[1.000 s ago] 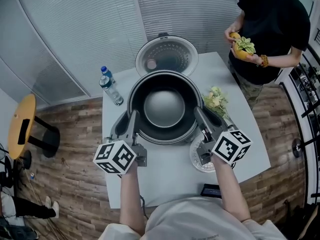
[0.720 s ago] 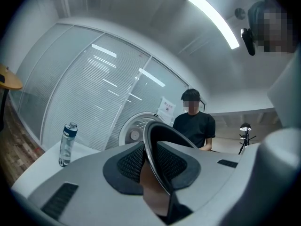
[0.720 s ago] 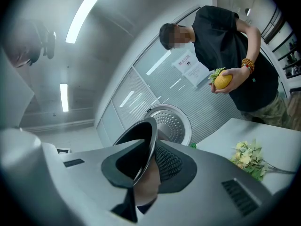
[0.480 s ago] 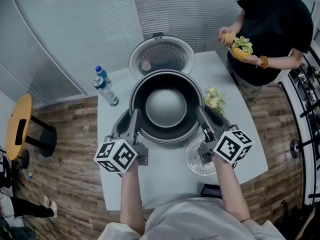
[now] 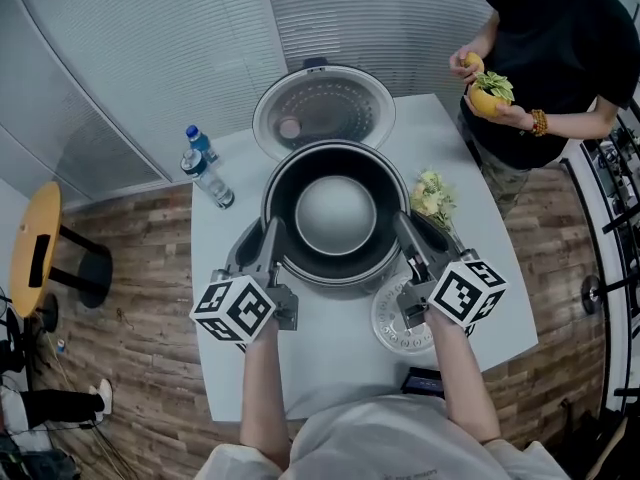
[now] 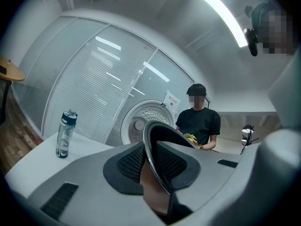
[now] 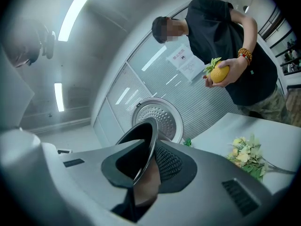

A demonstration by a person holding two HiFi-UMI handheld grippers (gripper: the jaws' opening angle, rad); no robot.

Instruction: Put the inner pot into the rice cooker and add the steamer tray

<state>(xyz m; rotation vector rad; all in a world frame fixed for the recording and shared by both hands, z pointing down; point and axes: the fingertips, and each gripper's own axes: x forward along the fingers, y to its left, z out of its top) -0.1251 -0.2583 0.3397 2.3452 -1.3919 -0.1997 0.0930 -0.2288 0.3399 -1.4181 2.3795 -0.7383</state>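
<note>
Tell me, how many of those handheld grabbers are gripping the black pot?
2. The left gripper is clamped on the left rim of the pot. The right gripper is clamped on its right rim. No others appear, and none seems hidden.

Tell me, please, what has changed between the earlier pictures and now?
The left gripper and right gripper have carried the inner pot slightly rightwards, away from the water bottle and off the centre line of the open lid, and seemingly a little lower. Nothing was grasped or released: both stay clamped on its rim. The steamer tray, flowers and bottle stay put on the table.
</note>
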